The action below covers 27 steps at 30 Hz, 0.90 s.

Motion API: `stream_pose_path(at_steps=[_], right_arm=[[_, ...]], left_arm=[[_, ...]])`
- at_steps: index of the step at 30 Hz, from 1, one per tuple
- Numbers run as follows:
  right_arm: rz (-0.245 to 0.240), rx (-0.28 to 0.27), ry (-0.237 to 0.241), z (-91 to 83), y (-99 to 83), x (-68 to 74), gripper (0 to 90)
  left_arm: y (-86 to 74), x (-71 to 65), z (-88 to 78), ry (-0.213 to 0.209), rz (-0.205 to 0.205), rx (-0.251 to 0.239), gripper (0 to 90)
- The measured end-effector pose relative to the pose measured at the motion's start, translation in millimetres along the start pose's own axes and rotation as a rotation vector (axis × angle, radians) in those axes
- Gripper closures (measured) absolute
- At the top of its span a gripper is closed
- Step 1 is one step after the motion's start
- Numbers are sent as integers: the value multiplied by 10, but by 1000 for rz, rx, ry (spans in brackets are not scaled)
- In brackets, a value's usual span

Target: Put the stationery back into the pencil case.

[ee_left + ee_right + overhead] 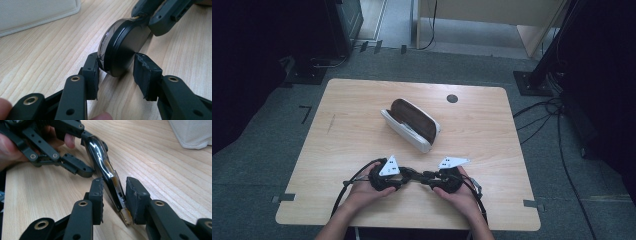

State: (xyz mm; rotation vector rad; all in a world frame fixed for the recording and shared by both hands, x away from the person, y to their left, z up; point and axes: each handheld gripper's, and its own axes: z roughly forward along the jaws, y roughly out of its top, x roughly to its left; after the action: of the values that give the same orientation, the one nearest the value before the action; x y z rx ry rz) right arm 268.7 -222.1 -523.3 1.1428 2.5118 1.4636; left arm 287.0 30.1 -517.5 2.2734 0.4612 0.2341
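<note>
**Folded sunglasses held between both grippers, case open and waiting**

Between the jaws of the left gripper (116, 72) one end of the sunglasses (125, 47) is clamped: the jaws are drawn narrow, and the dark lens is pinched on edge between the two pads, just above the wood. At the far end of the same frame, straight ahead of those jaws, the right gripper (113, 197) is set. Its pads stand to either side of the hinge end, with the frame lying slantwise across the gap. Whether that end is truly pressed or only bracketed cannot be told.

The sunglasses appear to be folded flat, so that part of the work is judged done. What is left is judged to be the carry to the case and the laying in, and then perhaps the closing of the lid.

Beyond both grippers, further out along the table (352, 115), the white glasses case (412, 125) is seen lying open, its brown lining turned up and its mouth facing roughly towards the tools. No other object is seen between the jaw tips and the case, so the path is judged unobstructed. Only the raised near wall of the case has to be cleared. Further off still, past the case, a small round dark grommet (452, 98) is set in the tabletop, well out of the way
</note>
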Motion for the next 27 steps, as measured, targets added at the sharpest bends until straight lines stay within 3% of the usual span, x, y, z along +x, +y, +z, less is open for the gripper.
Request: stream_pose_path(at_steps=[13, 20, 27], right_arm=[[-102, 37, -36, 59, 3, 114, 720], [-129, 40, -43, 107, 4, 205, 787], [-82, 11, -92, 60, -8, 159, 790]], left_arm=[[5, 6, 7, 1, 5, 2, 524], [0, -13, 3, 43, 11, 4, 421], [-23, -5, -25, 72, -12, 19, 316]])
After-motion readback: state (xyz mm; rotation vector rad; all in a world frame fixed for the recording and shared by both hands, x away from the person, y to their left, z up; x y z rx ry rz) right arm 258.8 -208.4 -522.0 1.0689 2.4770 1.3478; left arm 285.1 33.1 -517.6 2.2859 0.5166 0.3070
